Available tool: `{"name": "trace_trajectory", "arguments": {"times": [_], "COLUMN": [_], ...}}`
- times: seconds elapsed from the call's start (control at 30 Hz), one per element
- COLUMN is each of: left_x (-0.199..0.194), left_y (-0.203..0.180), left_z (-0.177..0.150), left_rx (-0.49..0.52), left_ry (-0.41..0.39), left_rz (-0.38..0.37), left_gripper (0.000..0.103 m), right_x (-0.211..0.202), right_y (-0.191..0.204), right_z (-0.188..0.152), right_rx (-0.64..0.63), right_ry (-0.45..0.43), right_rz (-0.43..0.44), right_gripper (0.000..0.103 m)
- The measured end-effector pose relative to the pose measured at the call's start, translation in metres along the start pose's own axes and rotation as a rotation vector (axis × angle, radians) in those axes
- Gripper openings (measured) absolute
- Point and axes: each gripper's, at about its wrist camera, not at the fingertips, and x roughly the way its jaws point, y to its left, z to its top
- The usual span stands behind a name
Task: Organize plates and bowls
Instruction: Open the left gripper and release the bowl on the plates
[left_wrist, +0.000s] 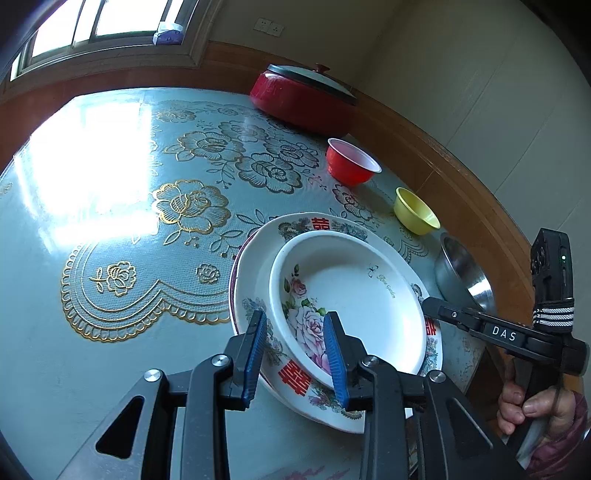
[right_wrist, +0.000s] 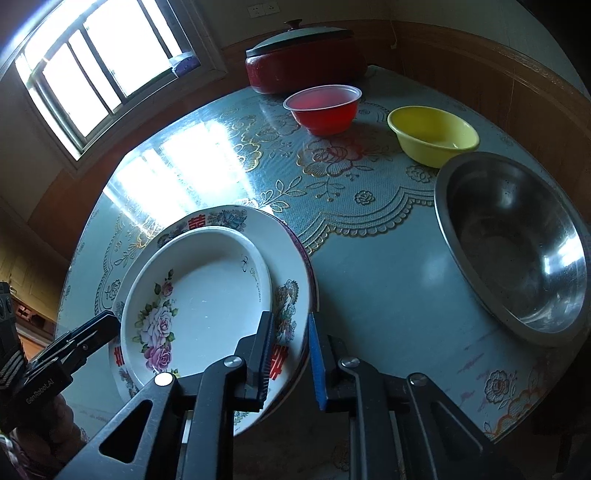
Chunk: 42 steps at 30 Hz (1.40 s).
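Note:
A white deep plate with pink roses (left_wrist: 351, 291) (right_wrist: 207, 291) lies inside a larger plate with red characters (left_wrist: 328, 223) (right_wrist: 218, 216). A dark-rimmed plate (right_wrist: 312, 275) peeks out beneath them. My left gripper (left_wrist: 295, 315) straddles the rose plate's near rim, one blue pad inside it and the other over the larger plate's border. A sliver of gap shows, so it stands open. My right gripper (right_wrist: 290, 316) is narrowly shut across the larger plate's near edge. In the left wrist view it (left_wrist: 428, 304) reaches that rim from the right.
A red bowl (right_wrist: 325, 109), a yellow bowl (right_wrist: 432, 134) and a steel bowl (right_wrist: 517, 251) sit along the table's right side. A red lidded pot (left_wrist: 303, 99) stands at the back. A hand (left_wrist: 524, 406) holds the right gripper's handle.

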Motion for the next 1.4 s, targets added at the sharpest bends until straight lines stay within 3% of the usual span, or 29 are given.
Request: {"name": "trace_trajectory", "arguments": {"times": [0.5, 0.87, 0.93, 1.4], "left_x": [-0.009, -0.015, -0.015, -0.012], "left_y": [-0.003, -0.002, -0.003, -0.019], "left_z": [-0.002, -0.006, -0.007, -0.003], "left_rx": [0.045, 0.081, 0.089, 0.183], "left_ry": [-0.022, -0.020, -0.019, -0.015], "left_rz": [0.044, 0.060, 0.065, 0.050], "left_gripper": [0.045, 0.045, 0.045, 0.045], "right_x": [0.008, -0.009, -0.012, -0.038], "right_y": [0.008, 0.012, 0.013, -0.001], "right_z": [0.003, -0.004, -0.007, -0.026], "right_rx": [0.000, 0.038, 0.047, 0.142], "right_ry": [0.014, -0.053, -0.063, -0.127], "right_rz": [-0.034, -0.036, -0.027, -0.013], "right_gripper": [0.016, 0.017, 0.023, 0.029]}}
